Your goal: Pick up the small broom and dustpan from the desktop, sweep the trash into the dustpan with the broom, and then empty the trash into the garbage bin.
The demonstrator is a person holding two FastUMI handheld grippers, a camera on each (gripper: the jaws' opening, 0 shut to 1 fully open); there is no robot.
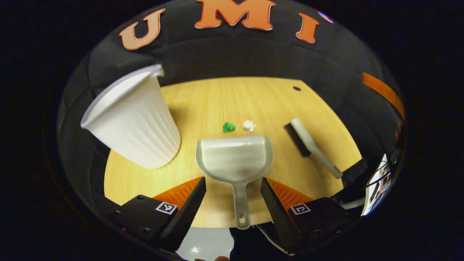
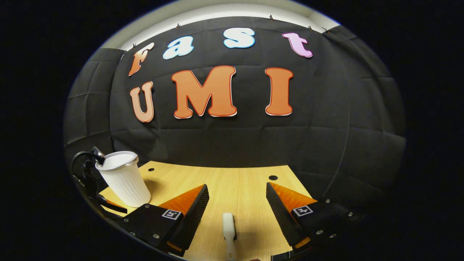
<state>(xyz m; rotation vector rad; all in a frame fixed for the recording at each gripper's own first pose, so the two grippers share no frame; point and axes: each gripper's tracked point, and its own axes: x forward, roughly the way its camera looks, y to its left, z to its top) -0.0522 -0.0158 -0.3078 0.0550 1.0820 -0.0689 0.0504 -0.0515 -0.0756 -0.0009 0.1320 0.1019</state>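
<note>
Both claws wide open, empty; dustpan on wooden desktop, black cloth wall behind.

Setting: we read this as a staged recording booth in a lab, not a lived-in home. Black cloth hangs in creased panels behind a small light-wood surface with round cable holes. We note a pale ceiling strip above the cloth's clipped top edge. Square printed markers sit on the hand-held gripper bodies; loose cables show at the surface's far side.
</note>
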